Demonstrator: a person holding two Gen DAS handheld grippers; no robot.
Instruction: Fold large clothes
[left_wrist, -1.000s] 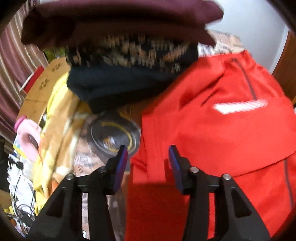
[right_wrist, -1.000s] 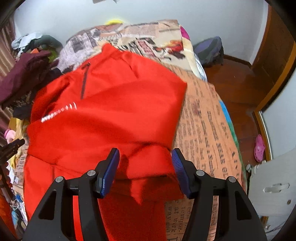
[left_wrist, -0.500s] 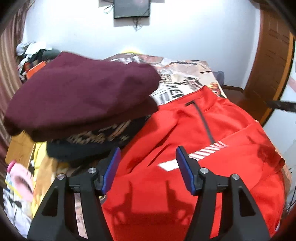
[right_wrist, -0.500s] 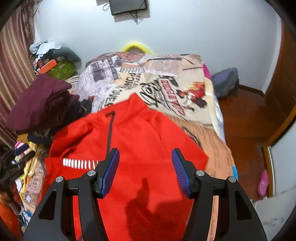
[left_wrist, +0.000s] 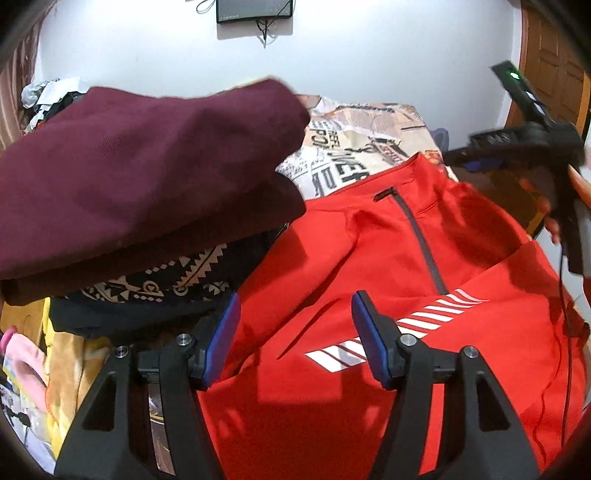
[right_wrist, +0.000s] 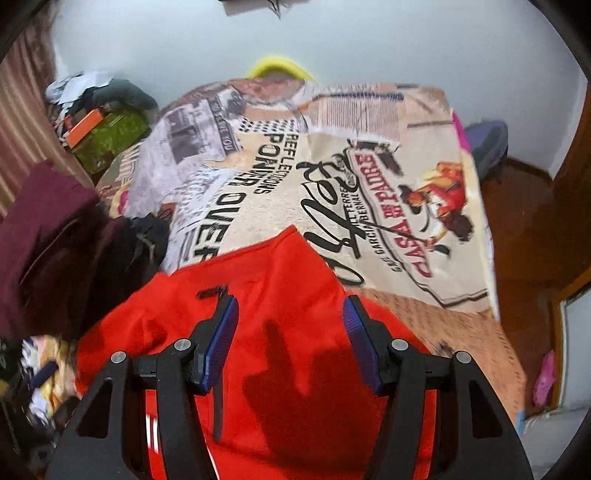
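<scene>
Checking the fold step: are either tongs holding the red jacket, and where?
Neither. Both left tongs and right tongs are open above the red jacket.

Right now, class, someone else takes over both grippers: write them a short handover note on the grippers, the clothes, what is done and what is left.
Left gripper: open, holding nothing, above the red jacket.
Right gripper: open, holding nothing, above the jacket's collar end.
Jacket: on the printed bedspread, front up, zip and white stripes showing, body already partly folded over.
Maroon garment lies on a patterned dark one, stacked beside the jacket.
Done: a first fold, it seems.
Left: finish folding the jacket, probably then move it to the stack.
</scene>
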